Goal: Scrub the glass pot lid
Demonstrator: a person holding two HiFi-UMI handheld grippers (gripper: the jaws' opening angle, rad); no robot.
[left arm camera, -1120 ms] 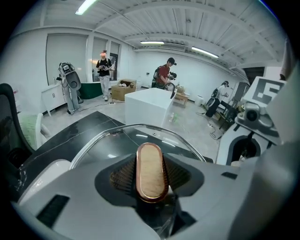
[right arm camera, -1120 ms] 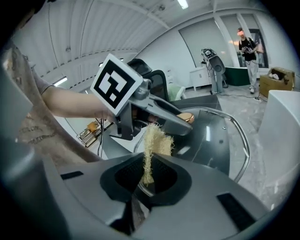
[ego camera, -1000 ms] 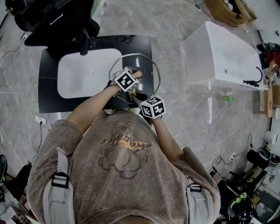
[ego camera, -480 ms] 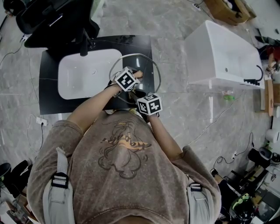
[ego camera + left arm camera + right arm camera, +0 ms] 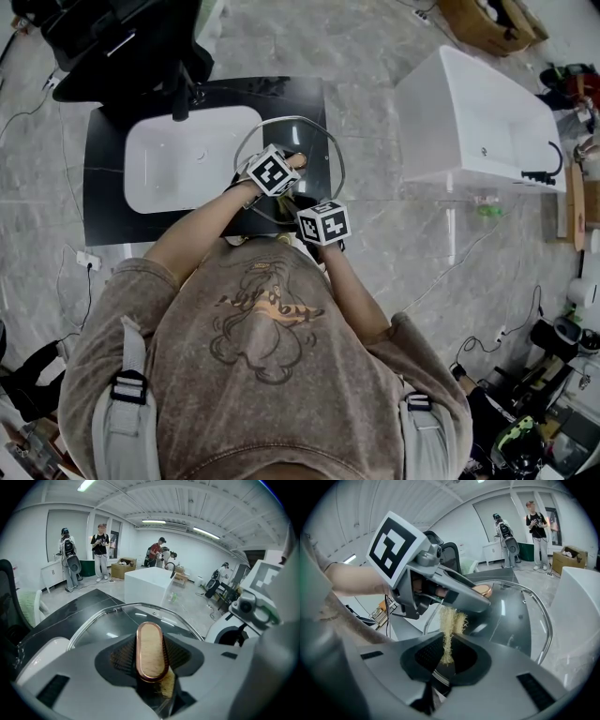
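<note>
The glass pot lid (image 5: 317,148), with a metal rim, is held up over the black counter (image 5: 105,192) to the right of the sink. My left gripper (image 5: 151,658) is shut on the lid's copper-coloured oval knob (image 5: 149,639), and the glass (image 5: 112,623) stretches away beyond it. My right gripper (image 5: 446,663) is shut on a yellowish fibre scrubber (image 5: 451,623). The scrubber's tuft reaches up to the lid's underside just below the left gripper (image 5: 454,595). In the head view the two marker cubes sit close together at the lid's near edge.
A white sink basin (image 5: 183,155) with a black faucet (image 5: 178,98) is set in the counter, left of the lid. A large white tub (image 5: 478,112) stands on the floor to the right. A black chair (image 5: 122,37) is behind the counter. Several people stand far off.
My right gripper has shifted slightly up and left, closer to the lid and the left gripper. The left gripper and lid have stayed put.
</note>
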